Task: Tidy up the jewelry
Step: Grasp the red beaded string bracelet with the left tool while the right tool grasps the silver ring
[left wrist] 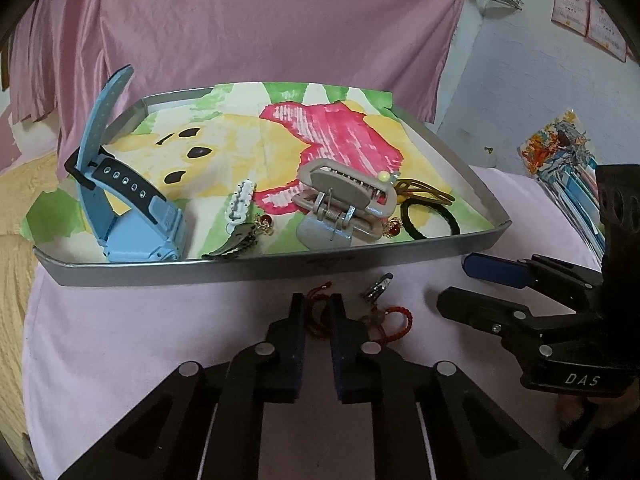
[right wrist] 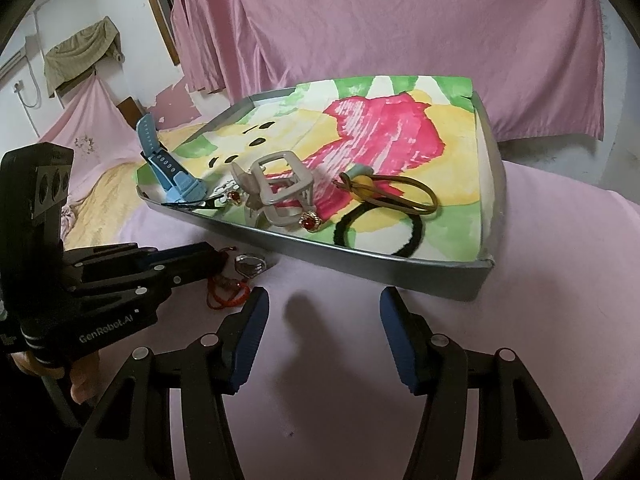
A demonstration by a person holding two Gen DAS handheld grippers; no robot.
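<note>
Left wrist: left gripper (left wrist: 317, 312) clamped on red cord bracelet (left wrist: 394, 320).

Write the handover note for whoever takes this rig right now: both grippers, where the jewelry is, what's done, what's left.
Left gripper: shut on the red cord bracelet, low over the pink cloth in front of the tray.
Right gripper: open, empty, hanging beside the left one.
In the tray: blue watch, white hair clip, dark hair clip, beige claw clip, two red-stone earrings, black hair tie, brown hair tie.
On the cloth outside: the bracelet and a small silver clip.
Left: bracelet into the tray, then the silver clip.
</note>
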